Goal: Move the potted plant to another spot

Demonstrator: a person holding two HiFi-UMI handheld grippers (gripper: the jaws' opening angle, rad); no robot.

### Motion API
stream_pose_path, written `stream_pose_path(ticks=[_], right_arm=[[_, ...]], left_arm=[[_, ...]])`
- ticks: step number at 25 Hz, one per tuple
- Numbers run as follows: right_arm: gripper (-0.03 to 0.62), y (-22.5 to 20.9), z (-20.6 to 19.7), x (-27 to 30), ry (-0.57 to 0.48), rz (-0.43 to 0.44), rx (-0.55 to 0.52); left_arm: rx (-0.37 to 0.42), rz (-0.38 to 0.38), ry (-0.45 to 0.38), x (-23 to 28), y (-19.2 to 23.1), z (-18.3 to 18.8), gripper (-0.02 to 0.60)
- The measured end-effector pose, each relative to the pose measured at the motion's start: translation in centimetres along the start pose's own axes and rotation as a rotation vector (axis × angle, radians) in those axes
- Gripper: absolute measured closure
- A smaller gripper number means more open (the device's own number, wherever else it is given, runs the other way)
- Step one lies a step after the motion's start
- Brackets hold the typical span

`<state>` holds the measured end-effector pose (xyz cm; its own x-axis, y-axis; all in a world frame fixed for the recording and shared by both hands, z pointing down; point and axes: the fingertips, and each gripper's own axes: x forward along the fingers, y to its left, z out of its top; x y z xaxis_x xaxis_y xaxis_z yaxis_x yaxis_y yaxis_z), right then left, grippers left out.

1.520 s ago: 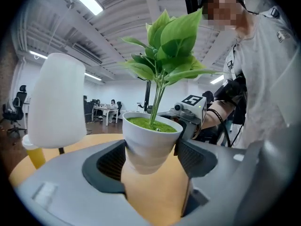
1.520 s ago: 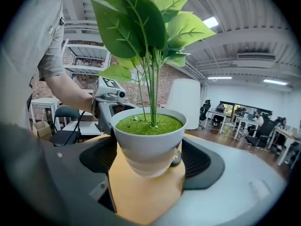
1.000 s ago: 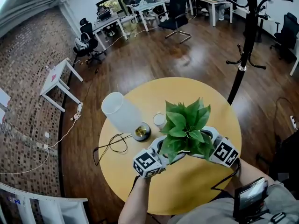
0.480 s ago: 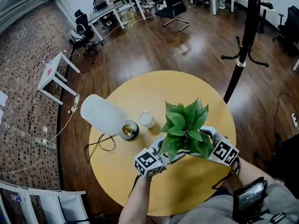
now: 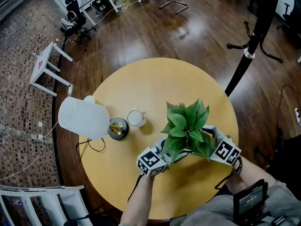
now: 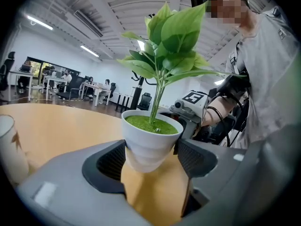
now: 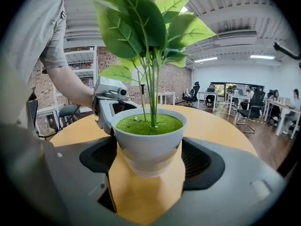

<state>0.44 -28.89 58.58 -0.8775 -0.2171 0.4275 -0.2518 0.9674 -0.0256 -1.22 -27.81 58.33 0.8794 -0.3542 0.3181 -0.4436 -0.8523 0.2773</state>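
Carried the green-leafed plant in its white ribbed pot (image 5: pixel 188 126) away from the white-shaded lamp (image 5: pixel 84 118), toward the round yellow table (image 5: pixel 155 84)'s near side. Pinched it in the jaws of left gripper (image 6: pixel 151 157) and right gripper (image 7: pixel 149 159) alike, seemingly just off the tabletop. Nearly relocated.

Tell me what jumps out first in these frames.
The leafy green plant in its white pot grabs the eye. It is clamped from both sides by the left gripper and right gripper, at the near side of the round yellow table. Next comes the lamp with a big white shade at the table's left edge, with a small cup beside it.
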Motion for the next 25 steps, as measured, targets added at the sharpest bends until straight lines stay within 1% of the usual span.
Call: stream_pose_path(ticks=[5,9,15,25], right_arm=[[0.158,-1.8,-2.9,0.4,0.006,0.007,0.032],[0.158,-2.7,-4.4,0.8,0.017,0.013,0.047],[0.16,-3.2,-4.4,0.8,-0.012,0.017,0.042],[0.157,-2.8,-5.0,0.6,0.008,0.0,-0.012]], left_arm=[[-0.011,-0.002,0.023,2.6,1.6,-1.7,0.256],[-0.017,-0.003,0.038,3.7,2.5,-2.7,0.256],[-0.015,0.002,0.026,4.0,2.8,-2.5,0.256],[0.006,0.014,0.042,4.1,2.2,-3.2,0.252]])
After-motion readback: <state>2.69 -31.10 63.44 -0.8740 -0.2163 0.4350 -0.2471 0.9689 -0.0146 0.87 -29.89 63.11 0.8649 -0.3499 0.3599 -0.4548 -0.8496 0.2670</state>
